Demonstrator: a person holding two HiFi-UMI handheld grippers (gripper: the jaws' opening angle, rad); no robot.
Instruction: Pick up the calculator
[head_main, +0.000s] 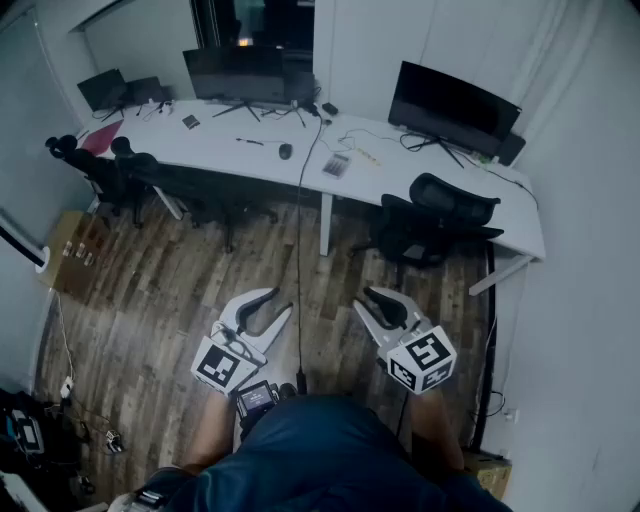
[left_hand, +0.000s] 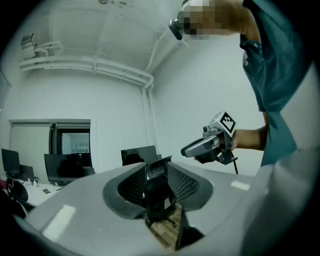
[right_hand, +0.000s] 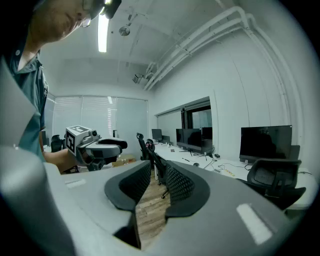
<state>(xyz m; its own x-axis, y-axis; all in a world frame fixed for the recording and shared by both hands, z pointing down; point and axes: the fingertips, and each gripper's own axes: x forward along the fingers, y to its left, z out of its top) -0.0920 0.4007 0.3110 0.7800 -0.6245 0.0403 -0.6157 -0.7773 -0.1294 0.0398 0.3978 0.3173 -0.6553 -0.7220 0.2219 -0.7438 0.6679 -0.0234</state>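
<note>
Left tool: I am holding the left tool (head_main: 278, 302) low in front of me, its jaws standing moderately apart with only air and floor showing between them.
Right tool: the right tool (head_main: 362, 298) is hanging level with it, jaws likewise parted and gripping nothing.
Open room: bare wooden floor (head_main: 180, 290) is stretching from both tools to the bench, and a black cable (head_main: 299, 250) is running up the middle of it.
Edges: the white bench (head_main: 420, 170) is spanning the far side with its front edge facing me. A black chair (head_main: 440, 215) is sitting at its right part, more chairs (head_main: 150, 175) are crowding the left, and a gap is opening between them.
Calculator: the calculator (head_main: 336, 165) is lying flat near the front edge, just right of where the cable is climbing over, well apart from both tools.
Long axis: it seems to be pointing away from me, leaning slightly right. It is showing too small for me to tell which end is the top.
Beyond: monitors (head_main: 450, 105) are standing along the bench's back.
</note>
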